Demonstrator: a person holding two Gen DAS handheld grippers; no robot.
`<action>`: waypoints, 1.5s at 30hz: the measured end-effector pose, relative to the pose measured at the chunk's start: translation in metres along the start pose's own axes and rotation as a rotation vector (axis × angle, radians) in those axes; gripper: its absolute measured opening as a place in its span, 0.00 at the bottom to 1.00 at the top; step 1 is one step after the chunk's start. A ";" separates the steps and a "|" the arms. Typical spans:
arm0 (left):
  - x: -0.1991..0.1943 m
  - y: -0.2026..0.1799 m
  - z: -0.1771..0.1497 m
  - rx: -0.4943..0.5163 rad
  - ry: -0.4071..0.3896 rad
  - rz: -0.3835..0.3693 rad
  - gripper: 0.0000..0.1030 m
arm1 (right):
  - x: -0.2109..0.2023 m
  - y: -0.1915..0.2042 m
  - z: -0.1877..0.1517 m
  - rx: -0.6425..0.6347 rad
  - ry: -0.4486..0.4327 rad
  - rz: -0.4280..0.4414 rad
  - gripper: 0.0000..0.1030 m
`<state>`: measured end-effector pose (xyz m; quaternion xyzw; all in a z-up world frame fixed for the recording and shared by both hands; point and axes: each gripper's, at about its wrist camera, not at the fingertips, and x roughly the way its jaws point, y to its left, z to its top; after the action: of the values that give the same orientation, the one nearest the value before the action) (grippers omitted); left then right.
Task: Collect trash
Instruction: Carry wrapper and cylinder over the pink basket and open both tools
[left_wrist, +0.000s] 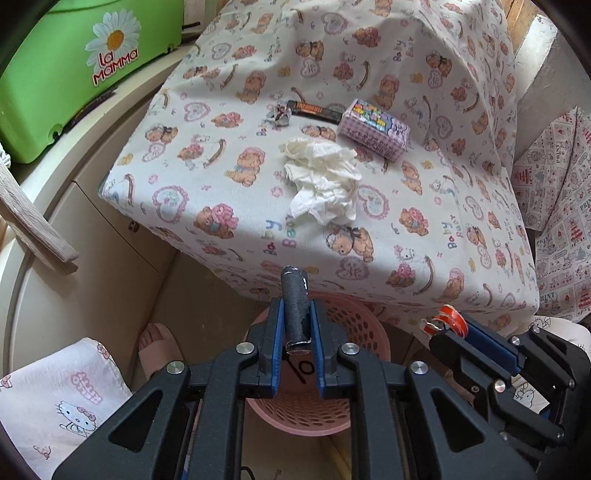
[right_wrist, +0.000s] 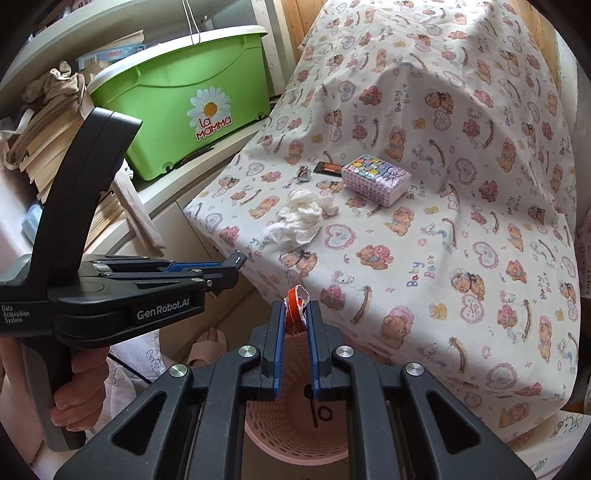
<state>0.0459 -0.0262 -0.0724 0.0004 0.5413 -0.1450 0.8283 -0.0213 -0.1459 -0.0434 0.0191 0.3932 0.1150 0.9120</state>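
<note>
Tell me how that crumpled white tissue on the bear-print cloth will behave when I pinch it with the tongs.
The crumpled tissue looks soft and loosely wadded, so it will probably squash flat and feel nearly weightless. Its loose folds may trail or unfurl as it lifts. It seems unlikely to roll or slip on the cloth.

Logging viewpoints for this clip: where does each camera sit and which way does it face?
Left wrist: on the left gripper, aimed steeply down at the pink basket and bed; its gripper holds a black roll; a foot shows.
Right wrist: on the right gripper, facing the bed; holds a red scrap; the left gripper and hand show.
Shared: basket, tissue, tissue pack, green bin.
</note>
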 end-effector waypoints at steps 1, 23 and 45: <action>0.004 0.000 -0.001 -0.001 0.018 -0.001 0.13 | 0.004 0.001 -0.001 -0.010 0.014 -0.007 0.12; 0.117 0.018 -0.024 -0.112 0.336 0.072 0.13 | 0.108 -0.005 -0.058 -0.027 0.398 -0.132 0.12; 0.169 0.022 -0.046 -0.096 0.445 0.127 0.15 | 0.160 -0.021 -0.095 0.025 0.549 -0.148 0.13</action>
<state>0.0728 -0.0385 -0.2459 0.0271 0.7158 -0.0632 0.6949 0.0203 -0.1357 -0.2258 -0.0304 0.6272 0.0443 0.7770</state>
